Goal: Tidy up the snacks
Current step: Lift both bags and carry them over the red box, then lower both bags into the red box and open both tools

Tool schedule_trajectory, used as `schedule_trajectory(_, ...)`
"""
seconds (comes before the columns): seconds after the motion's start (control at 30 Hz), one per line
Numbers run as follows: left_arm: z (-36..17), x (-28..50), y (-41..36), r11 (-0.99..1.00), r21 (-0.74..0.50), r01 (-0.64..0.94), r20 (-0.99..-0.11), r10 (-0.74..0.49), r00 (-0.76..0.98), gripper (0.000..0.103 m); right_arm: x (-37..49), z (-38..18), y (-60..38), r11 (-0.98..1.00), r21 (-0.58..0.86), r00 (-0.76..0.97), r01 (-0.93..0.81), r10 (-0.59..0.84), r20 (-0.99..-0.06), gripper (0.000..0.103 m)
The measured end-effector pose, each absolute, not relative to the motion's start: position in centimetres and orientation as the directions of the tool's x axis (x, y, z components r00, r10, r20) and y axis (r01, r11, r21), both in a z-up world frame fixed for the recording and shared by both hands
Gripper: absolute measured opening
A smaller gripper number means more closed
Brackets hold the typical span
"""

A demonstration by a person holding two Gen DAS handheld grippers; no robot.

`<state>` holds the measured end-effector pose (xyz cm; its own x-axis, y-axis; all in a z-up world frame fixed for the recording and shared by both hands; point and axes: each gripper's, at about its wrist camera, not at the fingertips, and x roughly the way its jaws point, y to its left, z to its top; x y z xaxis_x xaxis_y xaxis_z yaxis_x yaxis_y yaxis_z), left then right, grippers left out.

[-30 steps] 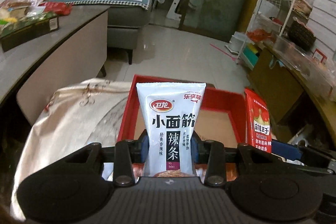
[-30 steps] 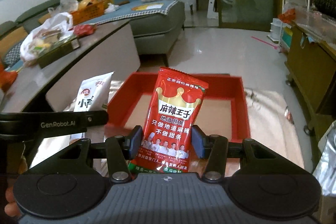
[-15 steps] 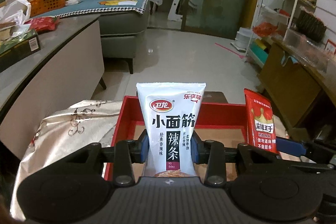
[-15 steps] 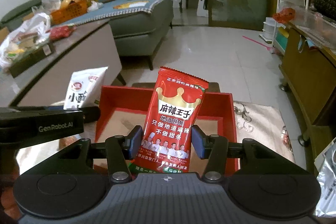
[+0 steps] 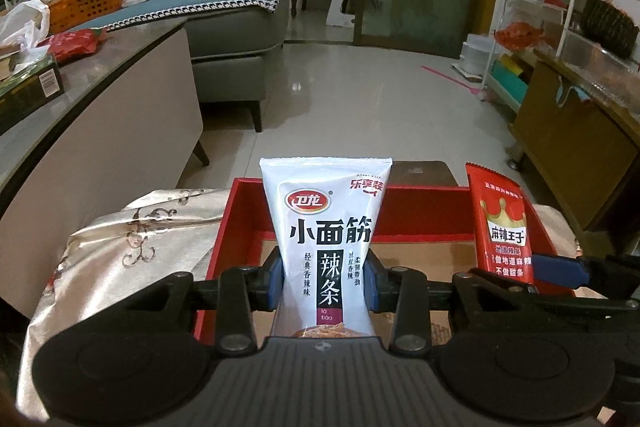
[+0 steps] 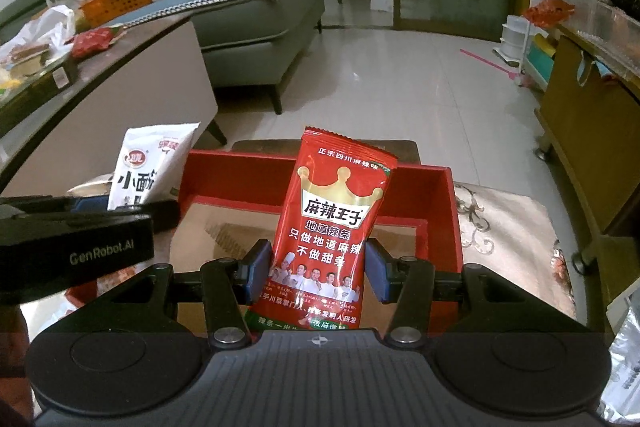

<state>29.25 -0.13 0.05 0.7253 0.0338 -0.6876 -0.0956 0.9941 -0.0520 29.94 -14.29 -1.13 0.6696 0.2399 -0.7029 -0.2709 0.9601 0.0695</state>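
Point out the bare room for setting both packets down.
The red tray's brown floor is bare between its walls, ahead of the white packet and the red packet. Crowded: the grey table at left, piled with bags and boxes.

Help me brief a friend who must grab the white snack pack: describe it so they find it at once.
Find the red tray with the brown floor, on the cloth-covered surface. Above its near left part, the left gripper pinches an upright white packet at its lower part. Unlike the red packet with a gold crown in the right gripper, it is white with bold black characters and a red oval logo.
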Motion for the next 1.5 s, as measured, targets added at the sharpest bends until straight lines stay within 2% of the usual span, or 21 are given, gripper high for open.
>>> schedule_trajectory(0.77, -3.9, 31.5, -0.7, 0.994, -0.013, -0.105, -0.760, 0.059, 0.648, 0.033, 32.6, -5.1, -14.1, 0.967, 0.042, 0.596, -0.251, 0.189, -0.781, 0.059)
schedule_trajectory(1.17, -4.0, 31.3, -0.9, 0.995, 0.003, -0.100, -0.763, 0.067, 0.642, 0.046, 32.8, -5.2, -14.1, 0.966, 0.050, 0.583, -0.252, 0.193, -0.789, 0.060)
schedule_trajectory(1.5, -2.1, 30.2, -1.0, 0.994, 0.026, -0.103, -0.725, 0.090, 0.683, 0.050, 31.8, -3.3, -13.9, 0.966, 0.060, 0.615, -0.252, 0.208, -0.761, 0.062)
